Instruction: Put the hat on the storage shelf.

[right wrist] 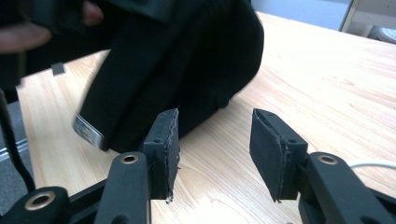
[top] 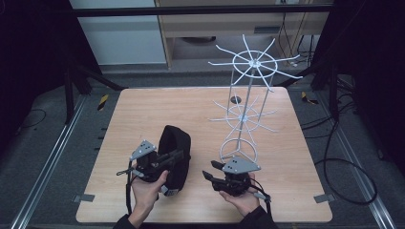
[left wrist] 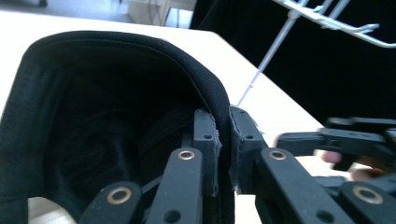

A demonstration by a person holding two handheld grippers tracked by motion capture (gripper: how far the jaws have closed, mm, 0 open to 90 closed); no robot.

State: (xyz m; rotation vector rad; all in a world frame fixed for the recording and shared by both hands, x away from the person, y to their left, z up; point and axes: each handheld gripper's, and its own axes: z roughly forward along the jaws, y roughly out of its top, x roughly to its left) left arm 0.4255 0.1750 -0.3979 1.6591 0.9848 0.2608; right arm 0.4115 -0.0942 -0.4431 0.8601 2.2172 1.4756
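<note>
A black cap [top: 175, 153] stands on its edge on the wooden table [top: 157, 109], at the front left of centre. My left gripper [top: 179, 155] is shut on the cap's rim [left wrist: 223, 107], with the fabric pinched between its pads [left wrist: 207, 135]. My right gripper [top: 208, 174] sits just to the right of the cap, low over the table and pointing left at it. Its jaws stand open [right wrist: 215, 144] with only bare wood between them. The cap [right wrist: 187, 60] lies beyond them, with a strap ending in a metal buckle [right wrist: 88, 131].
A tall white wire rack [top: 246, 105] with radiating hooks stands at the back right of the table, its ring base [top: 238, 151] close behind my right gripper. Dark frame rails and cables surround the table. The right gripper [left wrist: 348, 140] shows blurred in the left gripper view.
</note>
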